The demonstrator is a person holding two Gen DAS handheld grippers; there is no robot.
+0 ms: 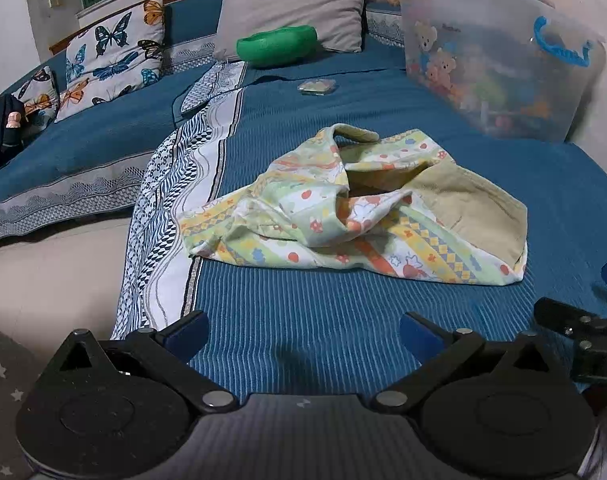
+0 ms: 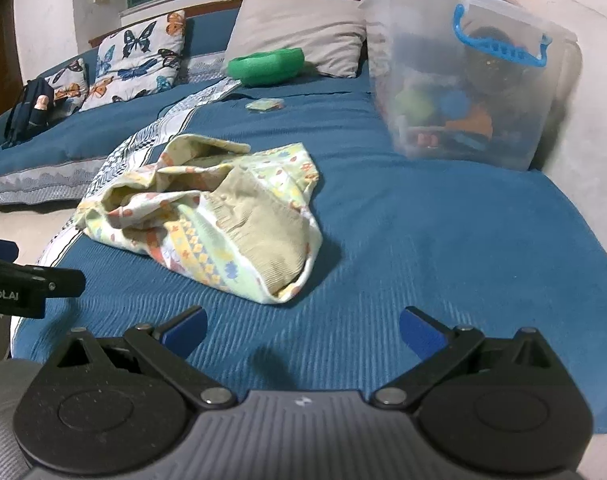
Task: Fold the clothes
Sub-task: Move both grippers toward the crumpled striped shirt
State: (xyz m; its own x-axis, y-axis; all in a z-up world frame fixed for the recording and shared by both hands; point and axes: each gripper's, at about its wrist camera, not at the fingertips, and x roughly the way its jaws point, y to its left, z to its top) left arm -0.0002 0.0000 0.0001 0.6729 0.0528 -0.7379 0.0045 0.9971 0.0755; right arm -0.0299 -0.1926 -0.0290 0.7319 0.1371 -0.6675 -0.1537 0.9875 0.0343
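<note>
A small child's garment [image 1: 355, 204], pale with a colourful print and a tan lining, lies crumpled on the blue bed cover [image 1: 343, 312]. It also shows in the right wrist view [image 2: 207, 220], left of centre. My left gripper [image 1: 303, 332] is open and empty, hovering over the cover short of the garment's near edge. My right gripper [image 2: 303, 328] is open and empty, over the cover just in front of and to the right of the garment's near corner. The right gripper's body shows at the right edge of the left wrist view [image 1: 583, 332].
A clear plastic toy bin [image 1: 499, 60] with a blue handle stands at the far right of the bed, also in the right wrist view [image 2: 463, 76]. A green bowl-shaped thing [image 1: 277, 45], a grey pillow [image 1: 291, 8], butterfly pillows [image 1: 115, 56] and a small packet [image 1: 317, 86] lie beyond. The bed's left edge drops to the floor [image 1: 51, 280].
</note>
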